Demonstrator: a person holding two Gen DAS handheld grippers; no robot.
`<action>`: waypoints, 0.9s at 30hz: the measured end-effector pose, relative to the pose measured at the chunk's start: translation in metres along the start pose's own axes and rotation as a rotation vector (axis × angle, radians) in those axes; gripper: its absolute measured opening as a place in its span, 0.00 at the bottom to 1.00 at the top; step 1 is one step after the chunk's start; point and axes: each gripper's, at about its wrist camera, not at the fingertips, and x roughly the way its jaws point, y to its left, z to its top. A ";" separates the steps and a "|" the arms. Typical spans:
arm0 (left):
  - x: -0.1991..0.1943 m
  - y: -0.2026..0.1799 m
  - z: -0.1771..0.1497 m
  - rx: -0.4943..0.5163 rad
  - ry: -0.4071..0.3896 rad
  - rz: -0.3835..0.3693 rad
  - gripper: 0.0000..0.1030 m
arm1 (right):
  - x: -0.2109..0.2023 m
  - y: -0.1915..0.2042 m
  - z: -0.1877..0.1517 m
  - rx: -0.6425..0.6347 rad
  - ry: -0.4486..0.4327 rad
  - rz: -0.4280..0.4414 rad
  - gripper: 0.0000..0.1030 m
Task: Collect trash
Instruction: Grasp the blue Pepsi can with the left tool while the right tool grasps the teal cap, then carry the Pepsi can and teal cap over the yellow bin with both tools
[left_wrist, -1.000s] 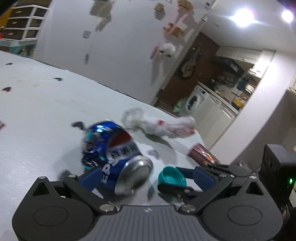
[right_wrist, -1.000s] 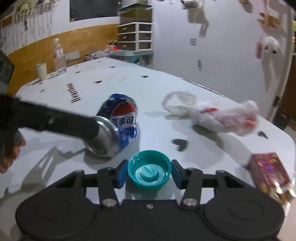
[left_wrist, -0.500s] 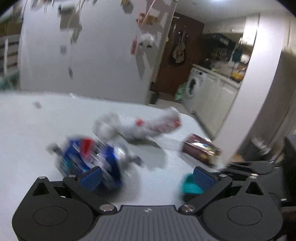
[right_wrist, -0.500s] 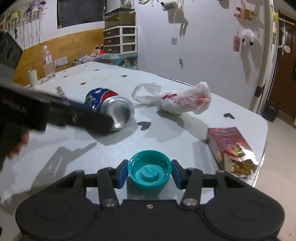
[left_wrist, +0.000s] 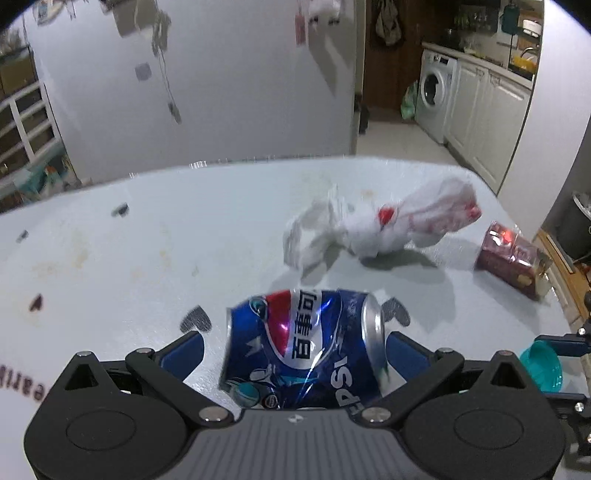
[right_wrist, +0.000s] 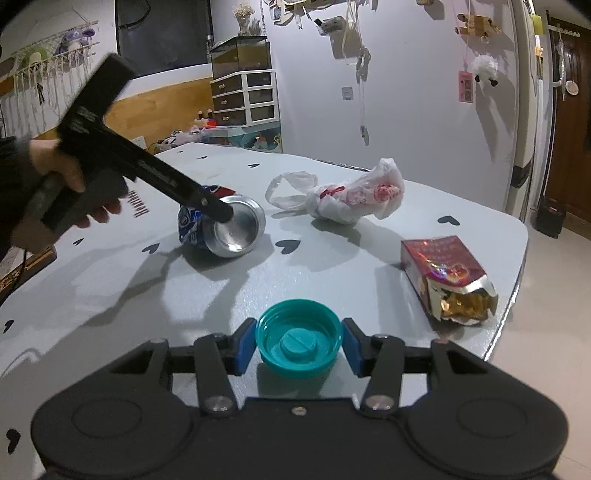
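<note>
Between my right gripper's (right_wrist: 299, 345) blue pads sits the teal cap (right_wrist: 298, 343), open side up; both pads press its rim, so it is clamped at a middling width, above the white table (right_wrist: 110, 288). My left gripper (left_wrist: 295, 349) stands wide, unclenched, straddling the crushed blue can (left_wrist: 303, 350) lying on its side; its left pad (left_wrist: 183, 354) shows a clear gap. Beyond lie a knotted plastic bag (right_wrist: 351, 199) and a torn red snack pack (right_wrist: 443, 273).

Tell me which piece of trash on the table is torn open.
The red snack box near the table's right edge: its end is ripped, showing gold foil. The blue can is only dented, the white plastic bag bunched up.
</note>
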 end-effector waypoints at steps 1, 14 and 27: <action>0.002 0.001 -0.001 -0.007 0.004 -0.010 1.00 | 0.000 -0.001 -0.001 0.002 -0.001 0.003 0.49; 0.008 -0.007 0.000 -0.042 0.032 -0.007 0.88 | -0.001 -0.011 -0.006 0.032 -0.009 0.010 0.49; -0.040 -0.033 -0.035 -0.093 -0.092 0.017 0.88 | -0.027 -0.003 -0.001 0.055 -0.027 -0.048 0.49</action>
